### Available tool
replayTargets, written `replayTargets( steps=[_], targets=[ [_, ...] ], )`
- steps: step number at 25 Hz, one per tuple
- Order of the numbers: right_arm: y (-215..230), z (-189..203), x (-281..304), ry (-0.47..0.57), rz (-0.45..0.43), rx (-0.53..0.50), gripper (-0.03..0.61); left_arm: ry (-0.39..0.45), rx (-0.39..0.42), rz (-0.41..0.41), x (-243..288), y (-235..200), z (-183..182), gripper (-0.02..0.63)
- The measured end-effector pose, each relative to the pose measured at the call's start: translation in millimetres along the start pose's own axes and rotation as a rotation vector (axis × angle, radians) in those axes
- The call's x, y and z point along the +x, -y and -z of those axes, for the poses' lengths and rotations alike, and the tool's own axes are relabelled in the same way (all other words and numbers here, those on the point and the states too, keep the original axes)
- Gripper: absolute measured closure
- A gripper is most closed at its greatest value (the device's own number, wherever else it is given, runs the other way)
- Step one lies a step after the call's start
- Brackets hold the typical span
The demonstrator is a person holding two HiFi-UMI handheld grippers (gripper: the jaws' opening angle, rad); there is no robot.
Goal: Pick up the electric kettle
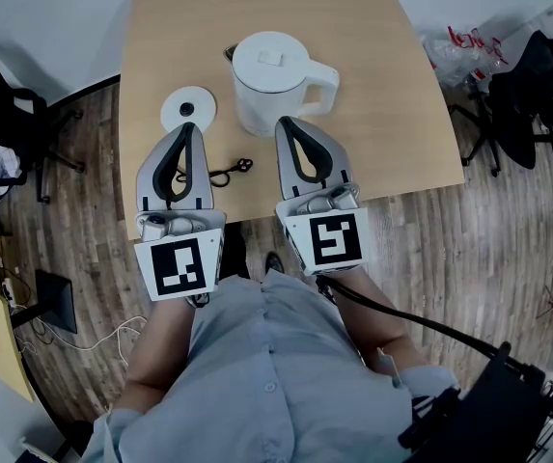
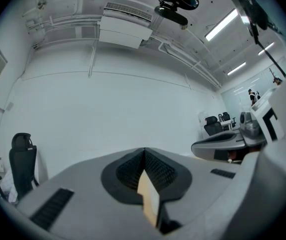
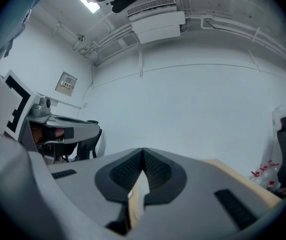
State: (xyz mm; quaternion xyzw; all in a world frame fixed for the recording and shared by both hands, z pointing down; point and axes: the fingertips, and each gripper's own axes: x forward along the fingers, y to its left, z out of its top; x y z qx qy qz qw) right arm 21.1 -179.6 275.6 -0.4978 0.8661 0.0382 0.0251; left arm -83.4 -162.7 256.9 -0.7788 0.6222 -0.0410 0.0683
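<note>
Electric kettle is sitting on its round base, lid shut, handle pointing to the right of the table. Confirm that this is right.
Not quite. The electric kettle stands directly on the table, not on its round base. The base lies bare beside the kettle, on its left. The head view shows this. The rest holds: the lid is shut and the handle points to the right.

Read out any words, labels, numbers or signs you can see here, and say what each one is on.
Nothing reads clearly.
Plastic bag: red print, too blurred to read.
Wall notice: too small to read.
Marker cubes: black-and-white square patterns only, no letters.
Electric kettle: no label visible.
</note>
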Motion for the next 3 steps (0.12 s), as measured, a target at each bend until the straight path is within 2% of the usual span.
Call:
replayTargets(
  steps=[3],
  targets=[
    [-0.3, -0.1, 0.5, -0.001, -0.001, -0.001, 0.577, -0.001, 0.001, 0.001, 0.7, -0.3, 0.1, 0.614]
  ],
)
